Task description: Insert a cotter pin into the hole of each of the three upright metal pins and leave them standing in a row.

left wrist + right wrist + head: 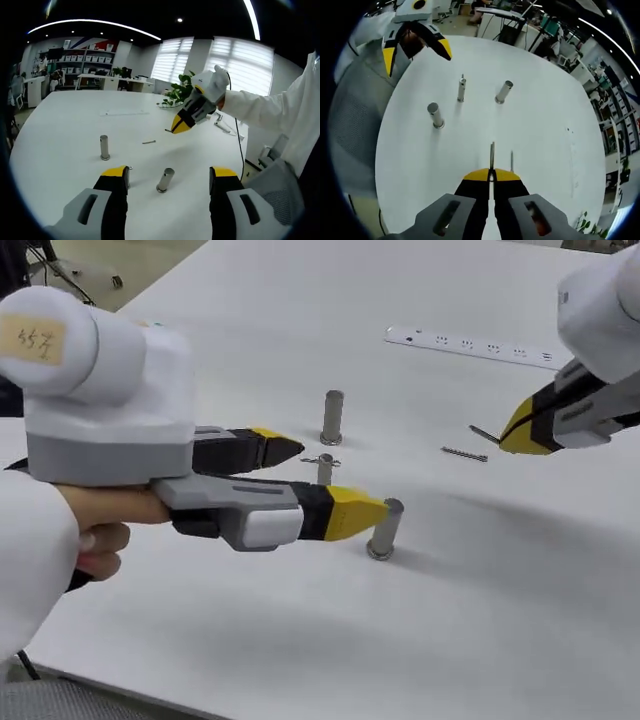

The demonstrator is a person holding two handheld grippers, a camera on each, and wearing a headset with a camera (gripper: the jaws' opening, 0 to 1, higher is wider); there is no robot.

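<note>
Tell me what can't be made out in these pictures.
- Left gripper view: middle pin mostly behind the left gripper's jaw.
- Head view: whether its jaw tip touches the near pin; they overlap.
- Head view: right gripper body cut off by the right edge.
- All views: holes in near and far pin, too small.
- Right gripper view: cotter pin end hidden between jaws.

Left hand-held gripper (342,480) jaws spread wide; right hand-held gripper (491,175) pinching cotter pin (492,152).
</note>
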